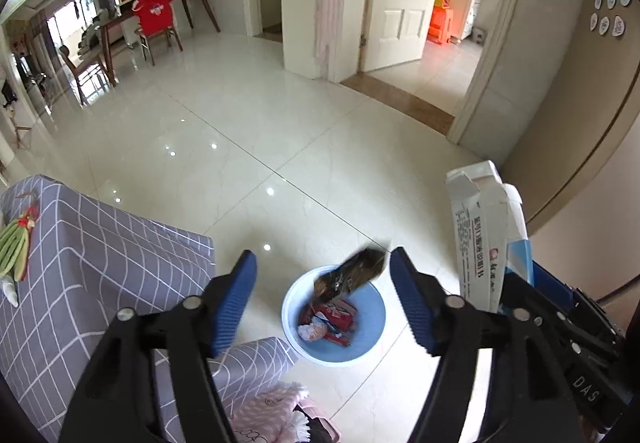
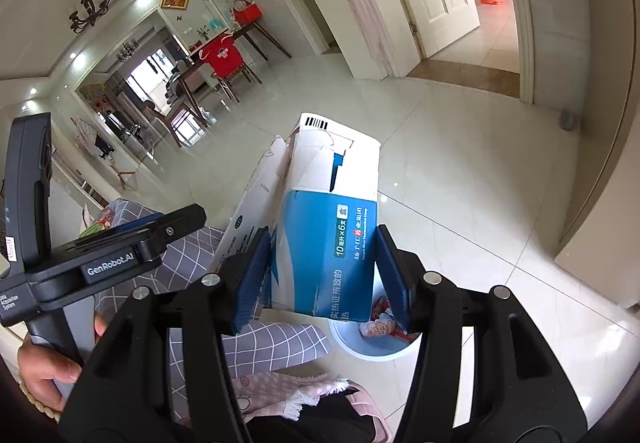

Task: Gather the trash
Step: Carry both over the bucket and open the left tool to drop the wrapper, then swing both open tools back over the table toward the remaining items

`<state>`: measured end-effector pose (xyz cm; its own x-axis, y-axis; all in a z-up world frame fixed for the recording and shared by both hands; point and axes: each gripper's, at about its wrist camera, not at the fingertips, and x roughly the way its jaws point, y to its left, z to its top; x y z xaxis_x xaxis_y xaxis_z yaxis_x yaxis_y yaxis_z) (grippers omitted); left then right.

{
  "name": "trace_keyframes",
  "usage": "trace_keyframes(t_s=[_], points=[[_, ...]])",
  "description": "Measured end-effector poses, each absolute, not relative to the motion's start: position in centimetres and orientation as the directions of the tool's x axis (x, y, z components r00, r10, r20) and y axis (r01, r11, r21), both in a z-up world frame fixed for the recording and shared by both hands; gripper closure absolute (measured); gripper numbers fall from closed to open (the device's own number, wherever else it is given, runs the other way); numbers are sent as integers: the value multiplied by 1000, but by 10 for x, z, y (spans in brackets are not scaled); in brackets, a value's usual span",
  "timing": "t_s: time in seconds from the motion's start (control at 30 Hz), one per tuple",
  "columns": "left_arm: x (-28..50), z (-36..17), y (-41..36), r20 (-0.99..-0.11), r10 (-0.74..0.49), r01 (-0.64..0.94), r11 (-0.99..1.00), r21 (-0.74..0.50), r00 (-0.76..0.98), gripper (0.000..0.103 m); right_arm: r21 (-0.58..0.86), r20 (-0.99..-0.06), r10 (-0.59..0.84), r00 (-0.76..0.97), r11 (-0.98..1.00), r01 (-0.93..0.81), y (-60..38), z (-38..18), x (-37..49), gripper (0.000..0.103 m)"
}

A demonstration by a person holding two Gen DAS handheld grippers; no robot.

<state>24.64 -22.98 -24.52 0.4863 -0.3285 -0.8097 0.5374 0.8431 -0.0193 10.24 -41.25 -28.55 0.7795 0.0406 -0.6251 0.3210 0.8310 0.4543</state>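
Observation:
My left gripper (image 1: 320, 255) stands open over a light blue bin (image 1: 289, 307) on the floor. A brown wrapper (image 1: 352, 275), blurred, hangs in the air between its blue pads and the bin, touching neither pad. Red and white wrappers (image 1: 332, 319) lie in the bin. At the right edge of the left wrist view, a blue and white carton (image 1: 480, 227) stands upright. My right gripper (image 2: 323, 239) is shut on this carton (image 2: 332, 179), its pads pressing both sides, above the bin (image 2: 360, 347). A hand (image 2: 44, 371) holds the left gripper's handle.
A sofa with a grey checked cover (image 1: 100, 263) sits left of the bin, with a green plush toy (image 1: 16, 247) on it. Pink fabric (image 1: 272, 411) lies near the bottom edge. White tiled floor (image 1: 240, 131) runs to an open white door (image 1: 400, 3) and a dining table (image 1: 120, 19).

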Motion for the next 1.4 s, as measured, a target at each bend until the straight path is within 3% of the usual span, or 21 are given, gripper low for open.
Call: trace_keyframes(t_s=[0.87,0.93,1.0,1.03,1.4], points=[[240,-236,-212,-794,-270,474,880,26,545,35,452,-632,75,771,844,289,-403,-290,122,49],[241,-236,-209,-790,-262,460,887,29,554,35,450,-628,72,775,846,286,-404,-292,125,45],[243,-235,-206,-790,-256,450,893,28,557,35,436,-634,56,772,850,297,-406,-296,133,32],[244,-235,-205,-790,-255,447,894,27,557,34,434,-636,51,770,848,302,-407,-298,135,30],[246,-228,-187,-784,-249,429,903,24,569,34,449,-643,73,762,843,298,-405,-301,137,30]])
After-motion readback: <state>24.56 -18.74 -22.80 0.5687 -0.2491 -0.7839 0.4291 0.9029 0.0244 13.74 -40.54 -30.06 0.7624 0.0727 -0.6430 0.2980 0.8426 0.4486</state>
